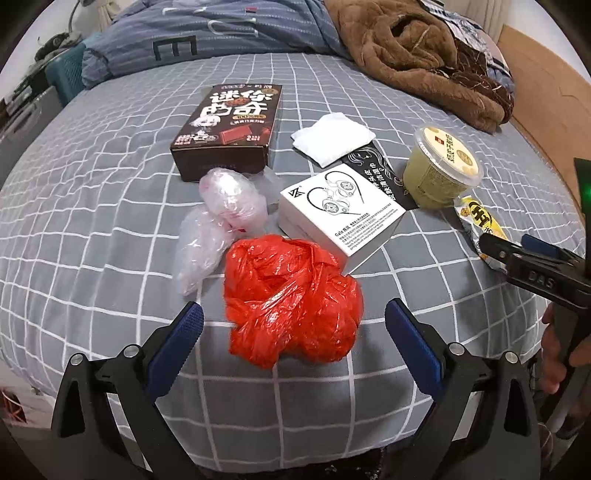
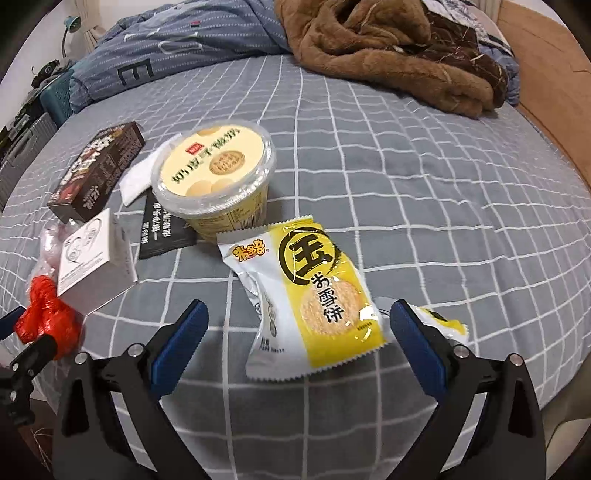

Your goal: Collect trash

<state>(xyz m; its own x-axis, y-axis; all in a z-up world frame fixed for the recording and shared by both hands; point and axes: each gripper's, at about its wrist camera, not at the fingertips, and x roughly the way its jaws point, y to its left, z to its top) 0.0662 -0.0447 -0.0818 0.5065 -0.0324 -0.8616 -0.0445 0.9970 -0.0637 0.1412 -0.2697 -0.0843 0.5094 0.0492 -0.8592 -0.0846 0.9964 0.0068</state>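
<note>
We're over a bed (image 1: 110, 229) dressed in a grey sheet with a white grid. A blue striped duvet (image 1: 221, 33) is bunched at the far end, a brown fleece blanket (image 1: 413, 51) heaped beside it. Wooden bed frame (image 2: 546, 92) on the right, a teal crate (image 1: 66, 81) far left.

Crinkled glossy red plastic bag (image 1: 291, 299), matt checked cloth sheet (image 1: 110, 206), shiny foil snack wrapper (image 2: 310, 295).
</note>
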